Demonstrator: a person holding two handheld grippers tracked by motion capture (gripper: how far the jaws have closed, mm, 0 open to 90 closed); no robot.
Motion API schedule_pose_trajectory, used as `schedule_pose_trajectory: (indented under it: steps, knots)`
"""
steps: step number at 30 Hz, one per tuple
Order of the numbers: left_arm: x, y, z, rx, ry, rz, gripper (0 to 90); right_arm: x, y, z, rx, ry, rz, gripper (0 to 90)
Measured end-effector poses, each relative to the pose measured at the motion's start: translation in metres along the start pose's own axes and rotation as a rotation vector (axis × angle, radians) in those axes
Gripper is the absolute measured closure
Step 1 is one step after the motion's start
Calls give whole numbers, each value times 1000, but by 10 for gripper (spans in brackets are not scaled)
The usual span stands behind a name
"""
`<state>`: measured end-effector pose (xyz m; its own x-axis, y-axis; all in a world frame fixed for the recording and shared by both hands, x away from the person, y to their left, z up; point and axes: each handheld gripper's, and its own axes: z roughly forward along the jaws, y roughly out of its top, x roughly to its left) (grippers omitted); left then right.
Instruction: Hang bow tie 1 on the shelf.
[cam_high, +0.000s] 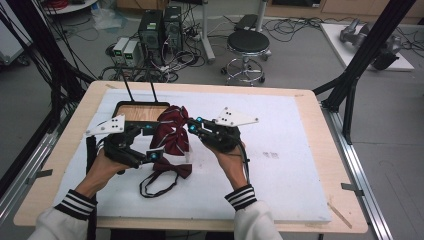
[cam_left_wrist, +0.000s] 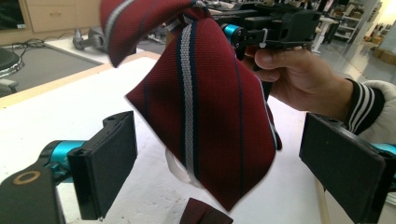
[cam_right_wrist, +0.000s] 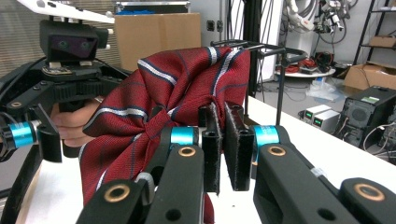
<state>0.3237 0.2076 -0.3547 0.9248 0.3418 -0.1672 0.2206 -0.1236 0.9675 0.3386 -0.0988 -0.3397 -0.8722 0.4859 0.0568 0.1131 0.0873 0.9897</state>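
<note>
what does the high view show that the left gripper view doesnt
High view alone: a plain dark-red bow tie with a black strap lying flat on the white pad, and a wooden tray with a black rack. Left gripper view alone: the left gripper, jaws wide apart. Both: the striped dark-red bow tie hanging from the right gripper.

Striped bow tie (cam_left_wrist: 205, 116) — ribbed woven cloth, matt — on white felt-like mat (cam_high: 280, 150).

No readable text, seemingly.
</note>
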Motion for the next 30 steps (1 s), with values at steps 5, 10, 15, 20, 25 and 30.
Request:
schedule_pose_trajectory:
  steps: [5,10,15,20,25,30]
  knots:
    - [0,1,5,11,12,0,131,2,1,4,-1,3,-11,861]
    - [-1,1,9,31,-8,4,247,6,3,7,-3,11,-19,861]
    - [-1,1,8,16,-31,-1,405,8,3,8,4,12,-39,860]
    - [-1,1,8,35,16,-29,502,10,3,9,2,14,-37,859]
    - [-1,2,7,34,15,-41,730,10,3,9,0,14,-38,858]
    - [0,2,6,36,22,-57,804,10,3,8,6,11,-45,858]
